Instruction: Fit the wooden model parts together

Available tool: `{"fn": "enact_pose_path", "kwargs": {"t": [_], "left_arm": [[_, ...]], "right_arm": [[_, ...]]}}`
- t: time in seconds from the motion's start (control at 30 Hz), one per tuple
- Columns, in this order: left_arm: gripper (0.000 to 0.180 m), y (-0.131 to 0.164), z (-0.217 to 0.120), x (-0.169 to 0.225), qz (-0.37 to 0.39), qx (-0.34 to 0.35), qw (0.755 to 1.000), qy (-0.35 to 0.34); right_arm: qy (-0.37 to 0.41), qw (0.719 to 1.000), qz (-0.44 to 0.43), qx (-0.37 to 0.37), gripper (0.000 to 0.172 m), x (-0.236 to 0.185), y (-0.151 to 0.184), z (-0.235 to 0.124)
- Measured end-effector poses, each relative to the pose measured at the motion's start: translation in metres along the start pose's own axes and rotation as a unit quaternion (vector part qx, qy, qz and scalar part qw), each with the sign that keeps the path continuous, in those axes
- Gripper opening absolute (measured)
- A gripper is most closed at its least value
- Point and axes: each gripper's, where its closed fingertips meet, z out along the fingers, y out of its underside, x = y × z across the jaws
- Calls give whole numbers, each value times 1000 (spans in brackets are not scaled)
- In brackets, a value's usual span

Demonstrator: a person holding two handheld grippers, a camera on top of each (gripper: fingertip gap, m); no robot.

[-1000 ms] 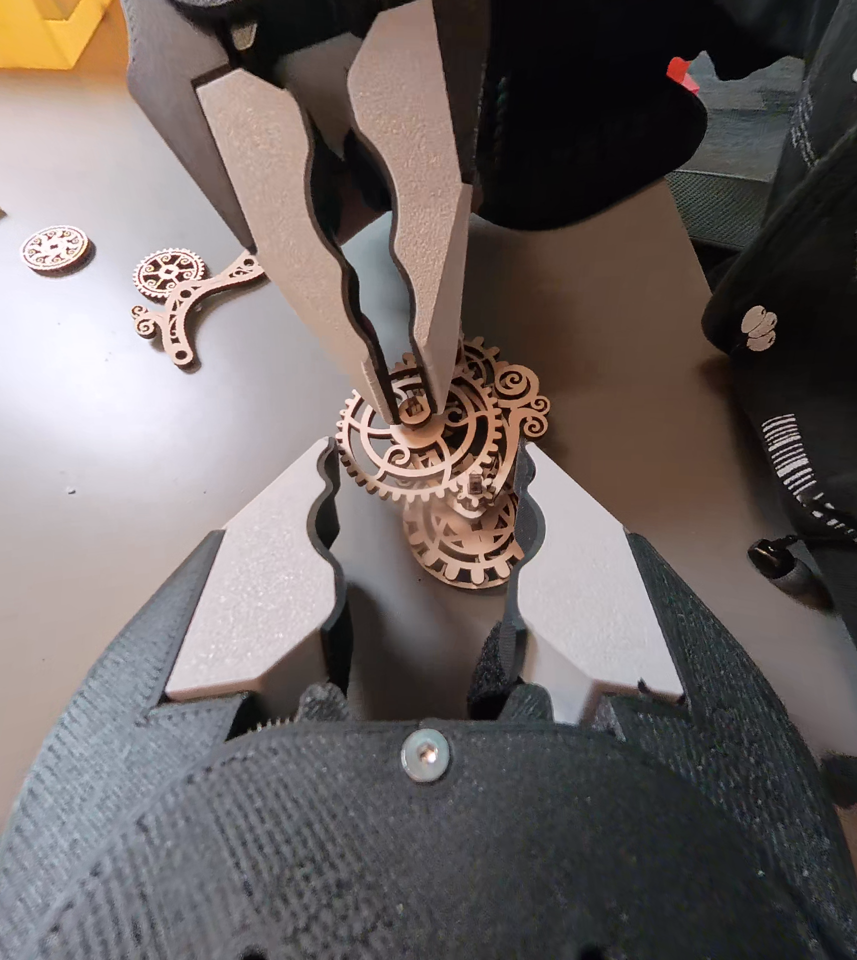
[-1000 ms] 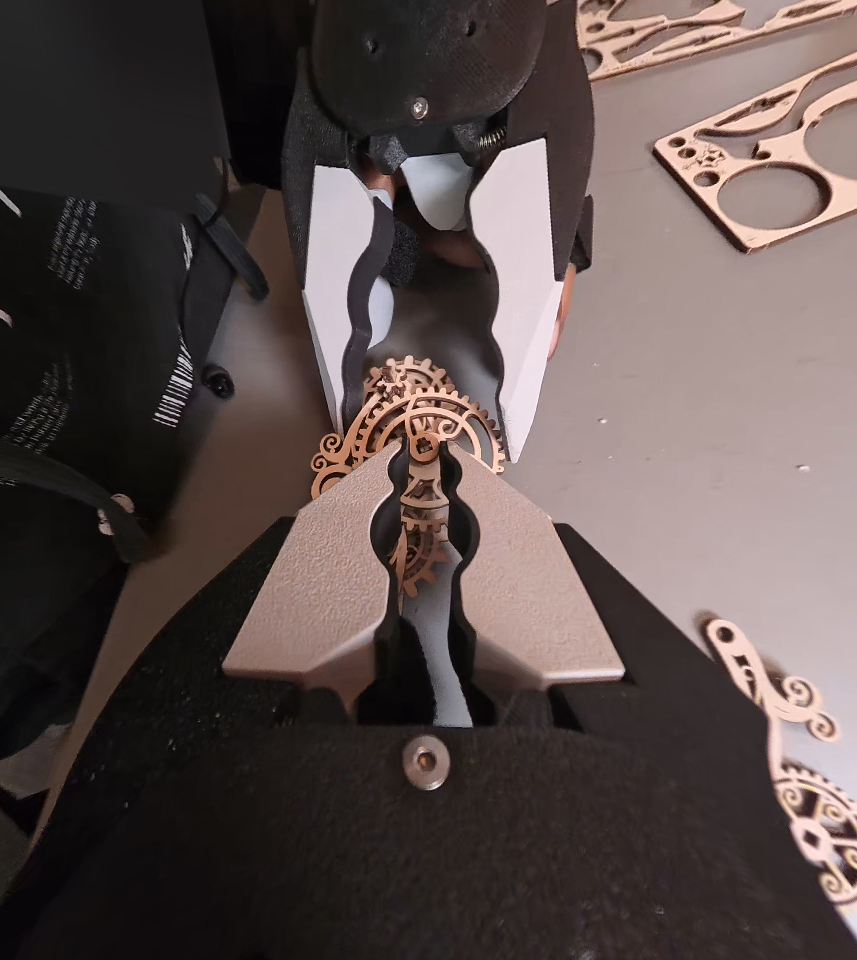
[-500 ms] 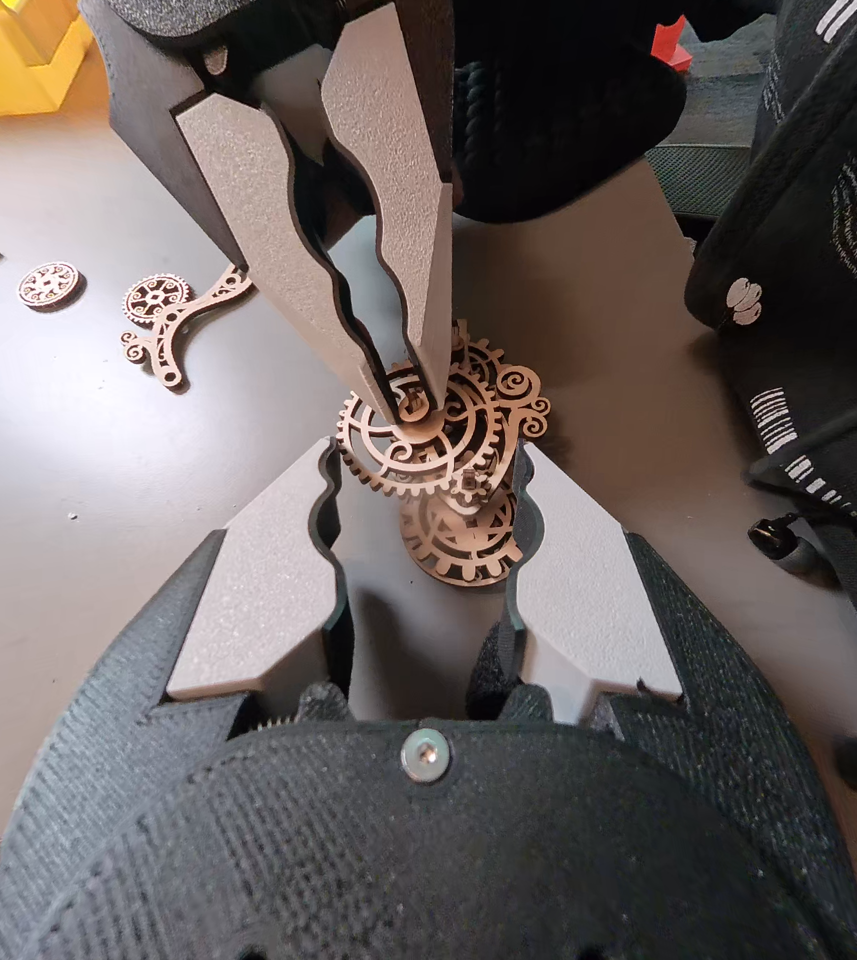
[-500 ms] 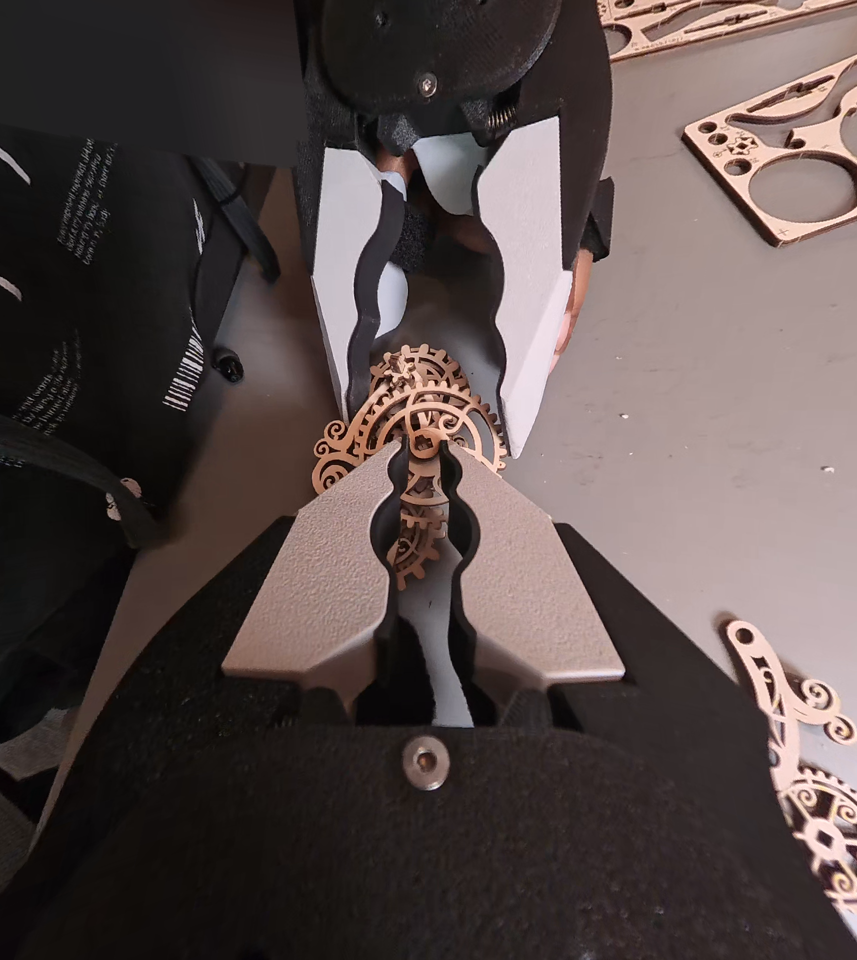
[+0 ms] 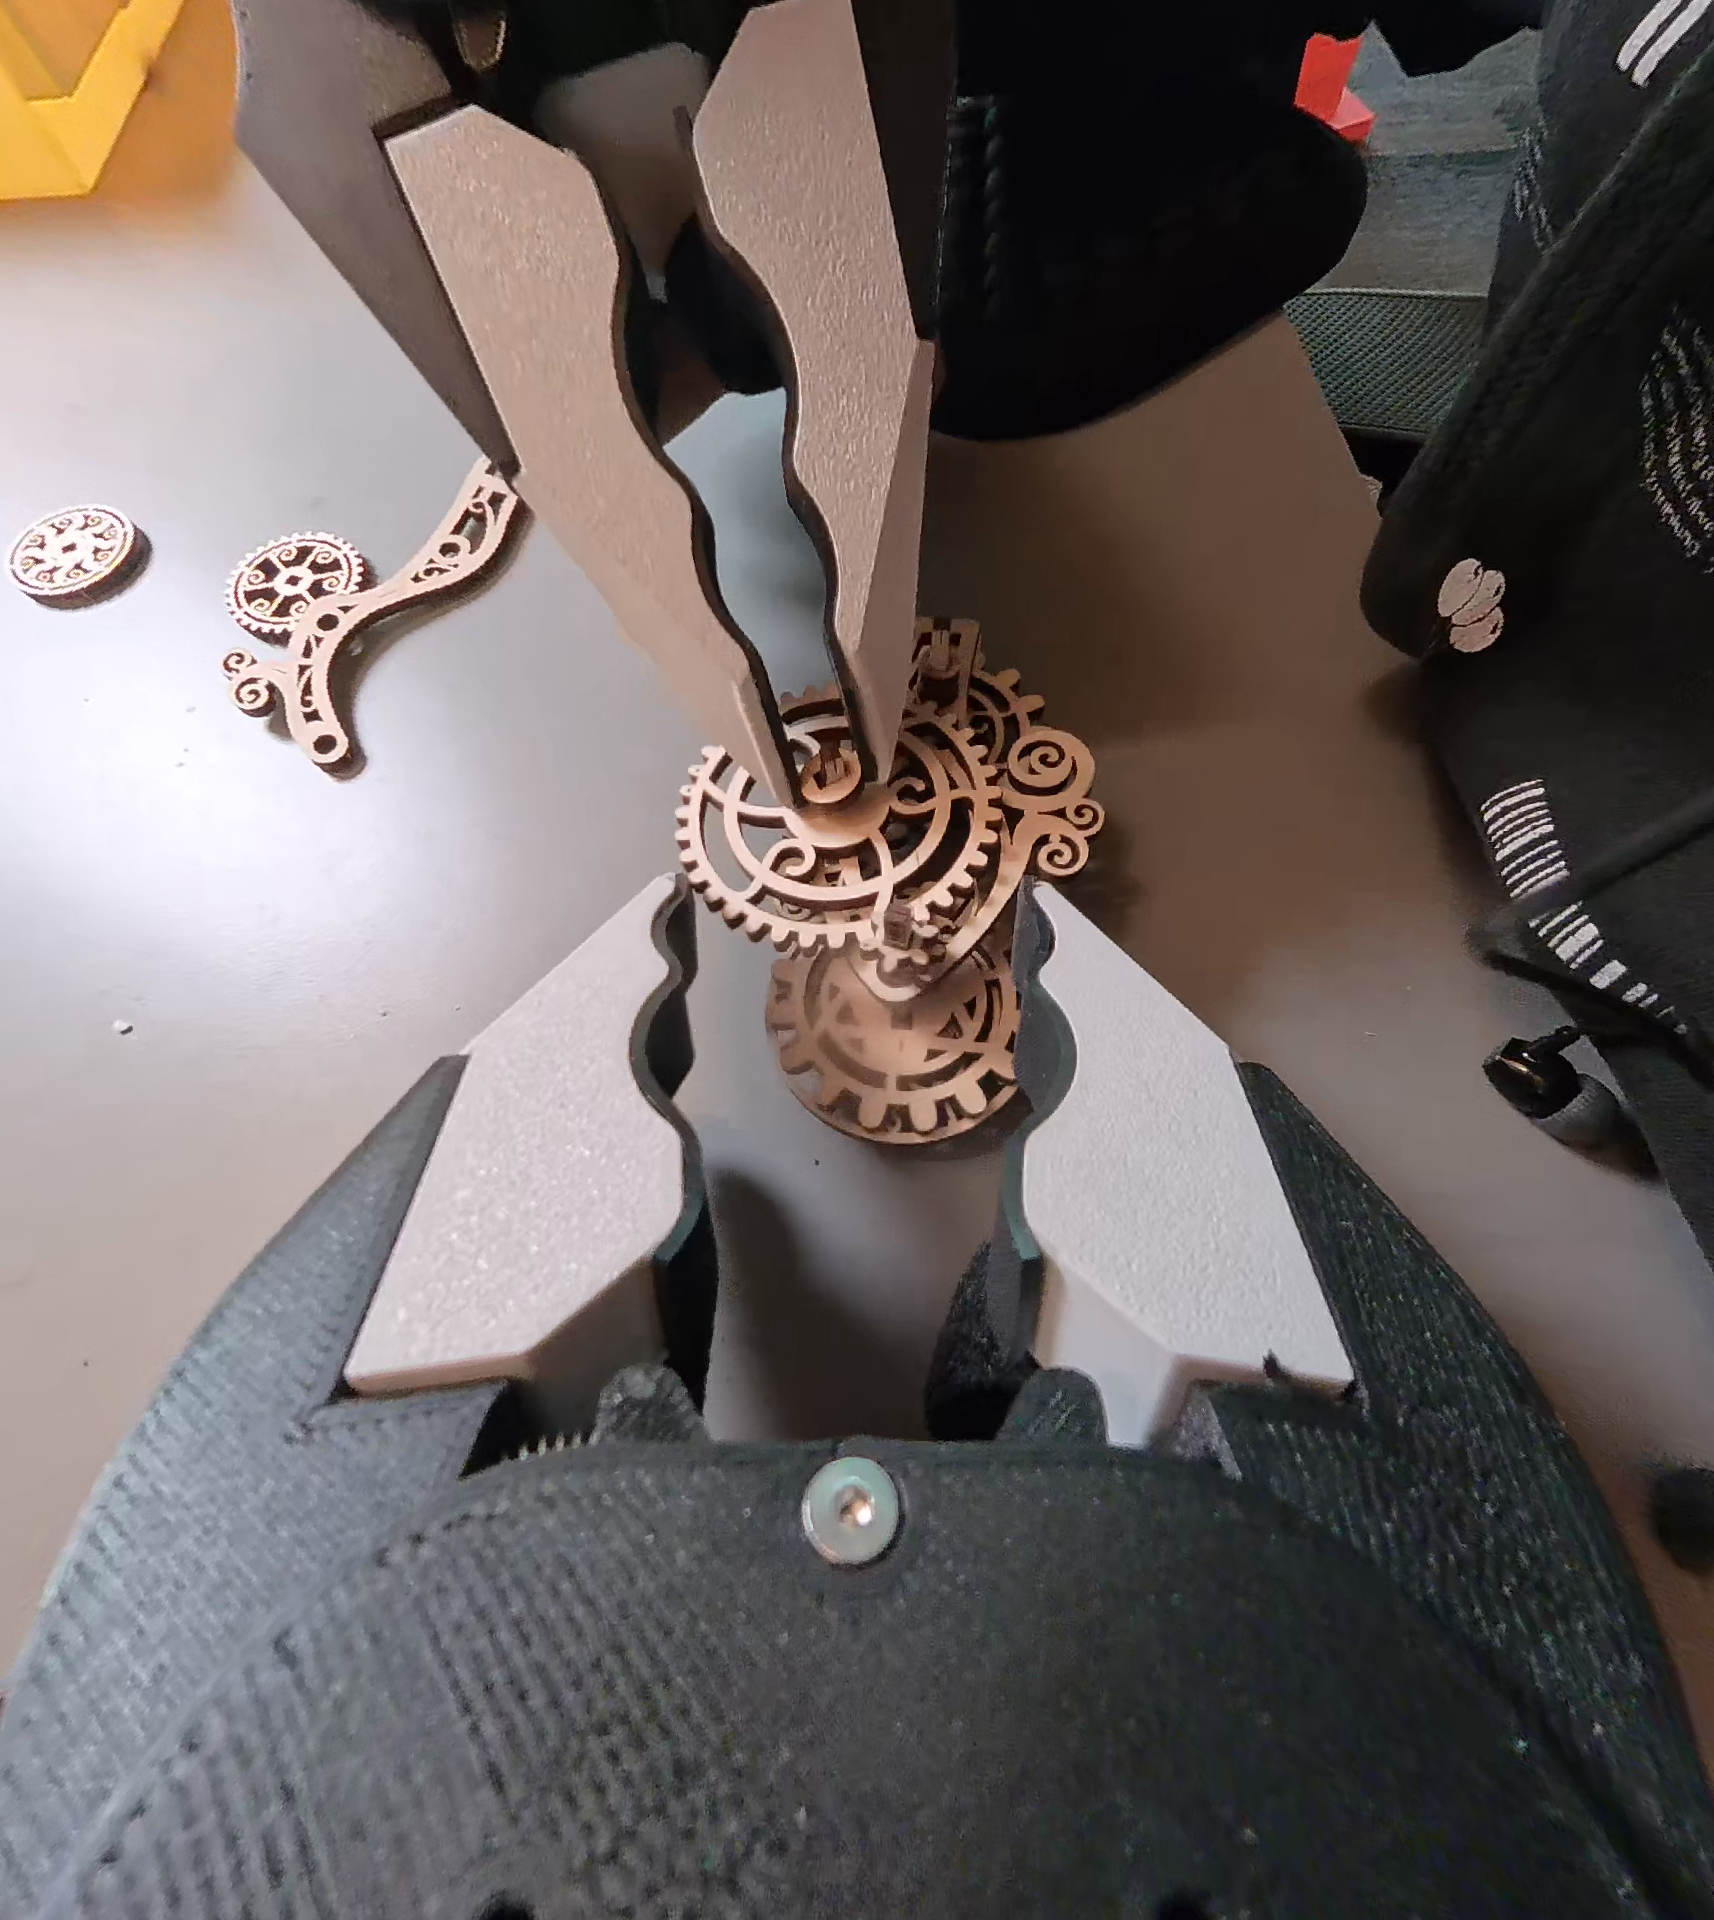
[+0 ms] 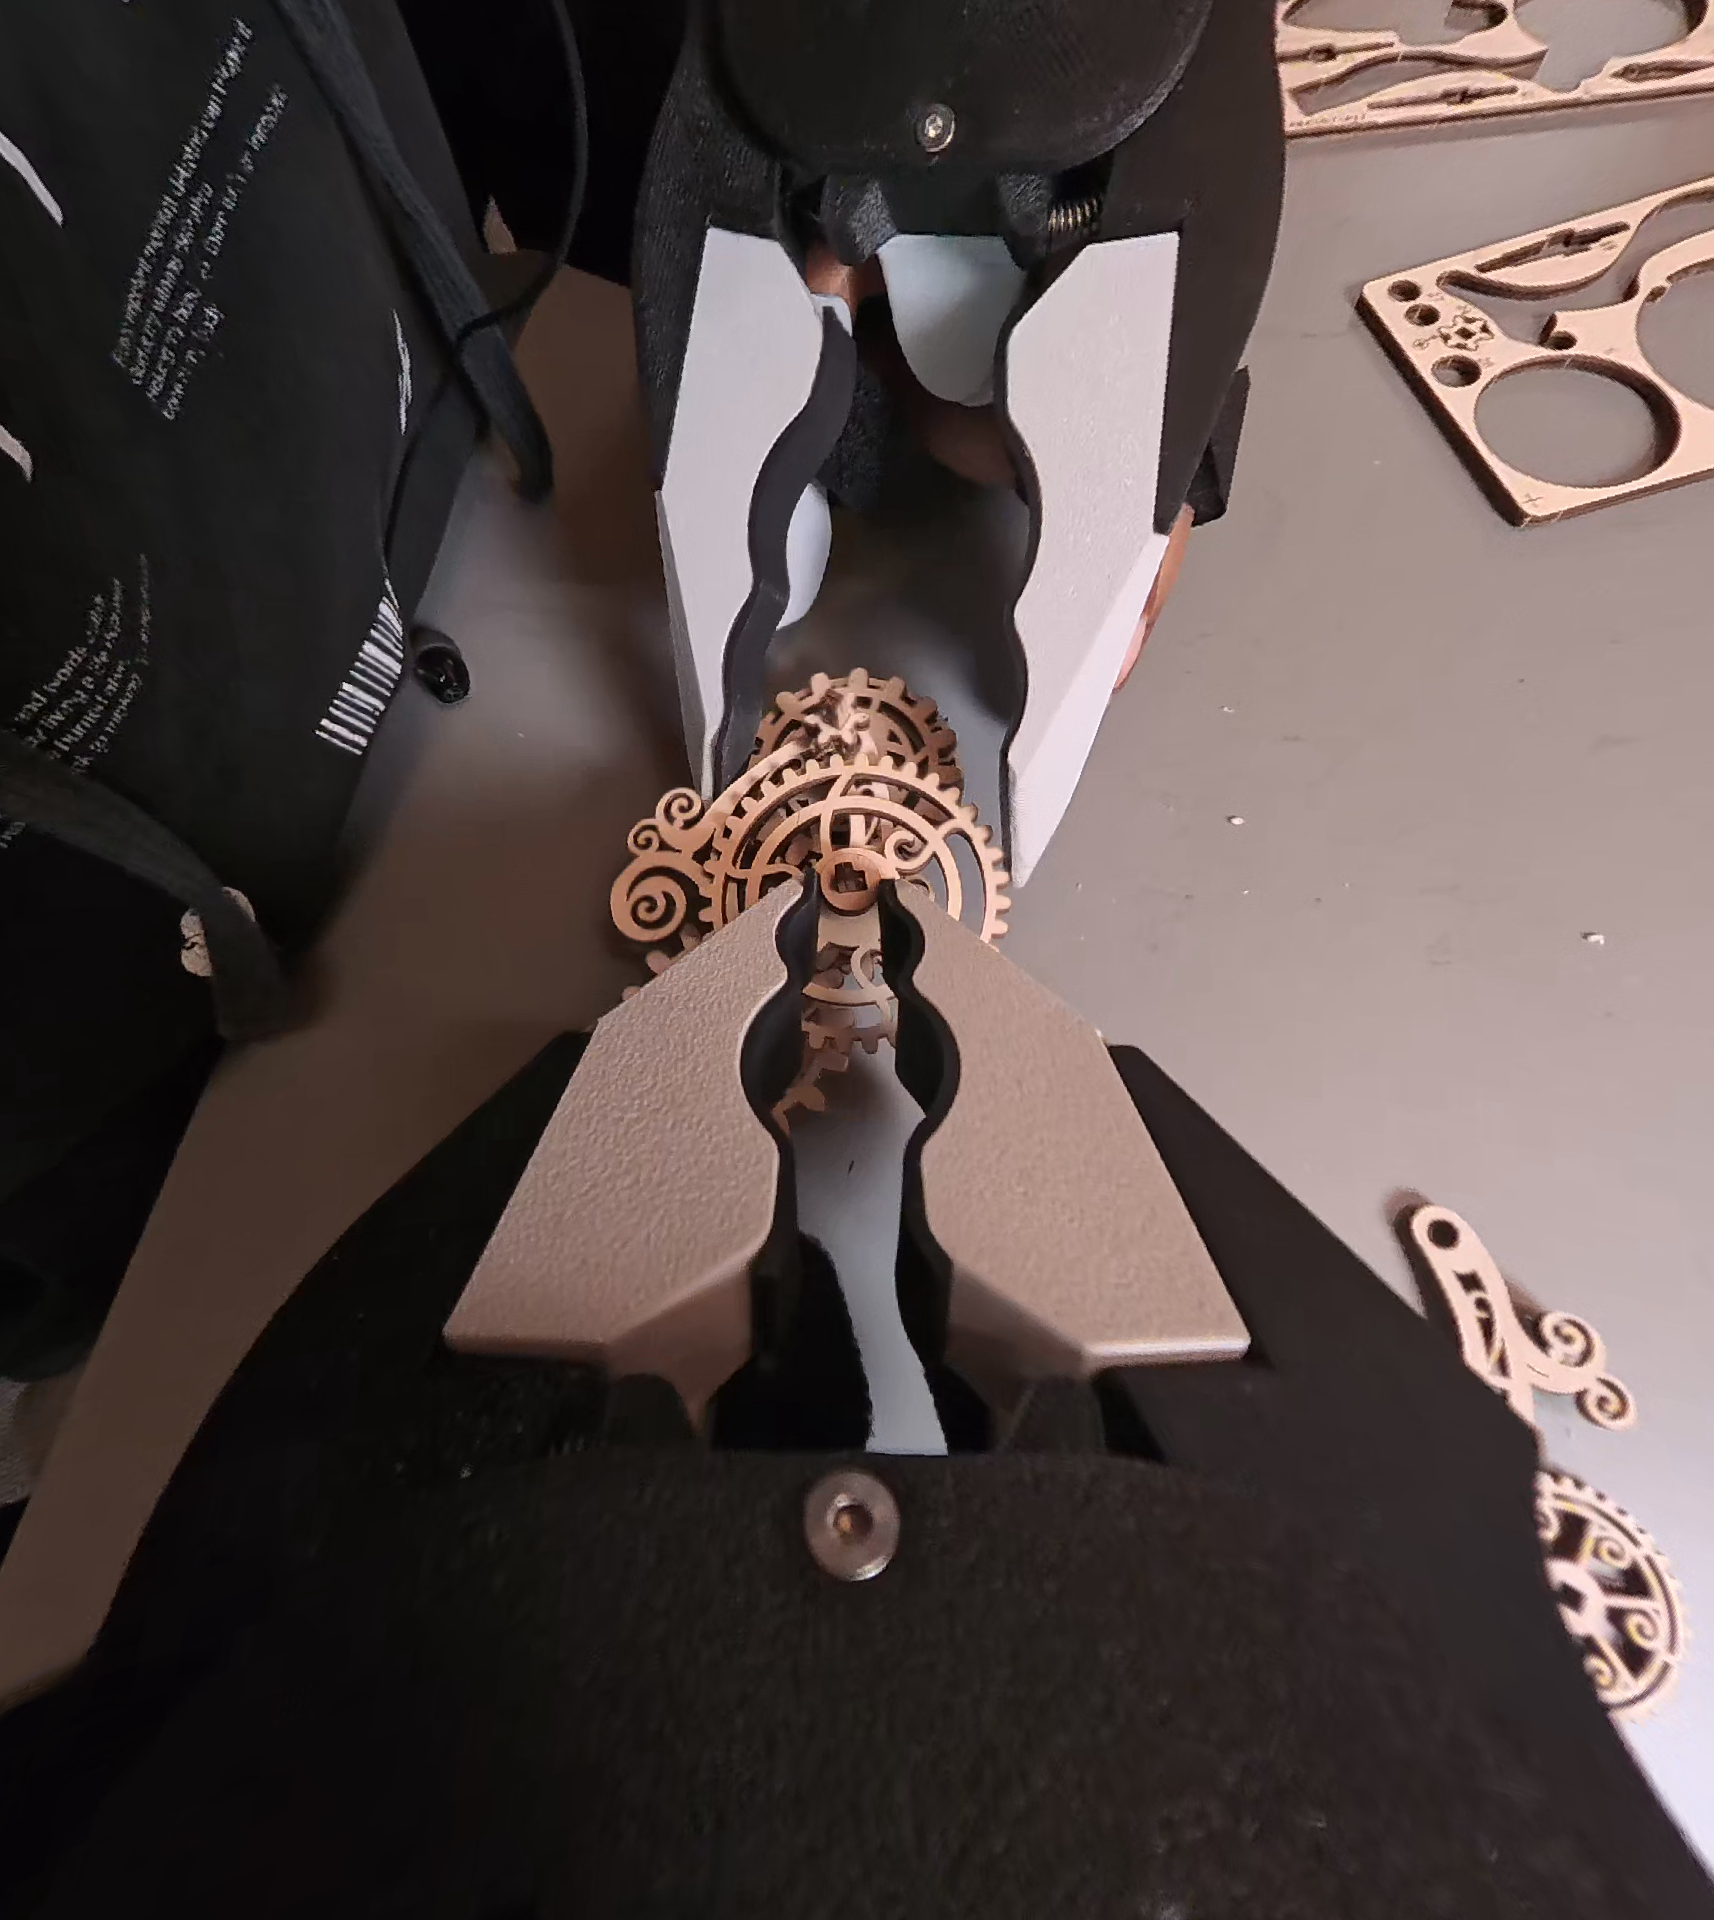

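A wooden gear model (image 5: 837,862) stands on the grey table (image 5: 209,987), a large toothed wheel on top and a base gear (image 5: 894,1049) below. My right gripper (image 5: 822,758) comes down from above and is shut on the wheel's small round hub (image 6: 848,883); its own view shows both pads (image 6: 799,914) against the hub. My left gripper (image 5: 848,914) is open around the model's lower part. Its left pad (image 5: 666,935) stands clear of the teeth, and its right pad sits close beside the scroll bracket (image 5: 1050,800). The left gripper (image 6: 868,810) also shows beyond the model in the right wrist view.
A loose scroll bracket with a small gear (image 5: 354,613) and a small disc (image 5: 76,551) lie at the left, a yellow box (image 5: 1,94) behind. Punched-out wooden sheets (image 6: 1601,353) lie far right. Another bracket (image 6: 1518,1340) and gear (image 6: 1611,1590) lie near right. Black printed fabric (image 5: 1611,520) borders the table. The bracket (image 6: 1518,1340) is about 12 cm from both grippers' fingertips. My left wrist view (image 5: 280,690) looks at it from another angle.
My left jaws have narrowed a little around the model. My right gripper stays shut on the hub. The model has hardly moved.
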Motion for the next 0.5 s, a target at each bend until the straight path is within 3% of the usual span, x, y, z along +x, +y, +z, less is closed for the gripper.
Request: {"fn": "enact_pose_path", "kwargs": {"t": [0.3, 0.5], "left_arm": [[69, -4, -8, 1, -30, 25, 999, 19], [76, -6, -1, 5, -28, 18, 999, 21]], "right_arm": [[-9, 998, 44, 35, 16, -2, -10, -5], [-7, 999, 48, 23, 10, -1, -5, -3]]}}
